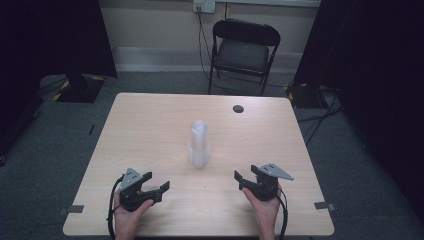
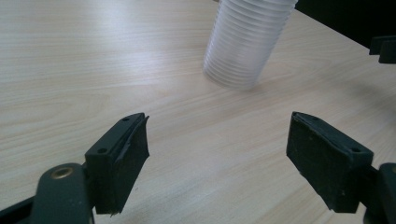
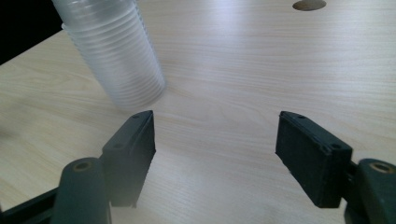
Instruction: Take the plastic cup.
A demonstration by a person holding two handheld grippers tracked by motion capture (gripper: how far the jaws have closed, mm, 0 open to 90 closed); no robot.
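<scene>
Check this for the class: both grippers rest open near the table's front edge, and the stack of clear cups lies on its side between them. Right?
Not quite. The cup stack stands upright, rims down on the table, as the high view shows. The rest holds: the left gripper and right gripper are open near the front edge, with the stack between them and a little farther back.

One desk point(image 1: 150, 130) out front, and on it one stack of clear plastic cups point(image 1: 199, 144), too many nested rims to count. Two tongs in play: the left tongs point(image 1: 156, 182) and the right tongs point(image 1: 241, 181). One folding chair point(image 1: 243, 50) behind. One cable hole point(image 1: 238, 108) in the desktop.
</scene>
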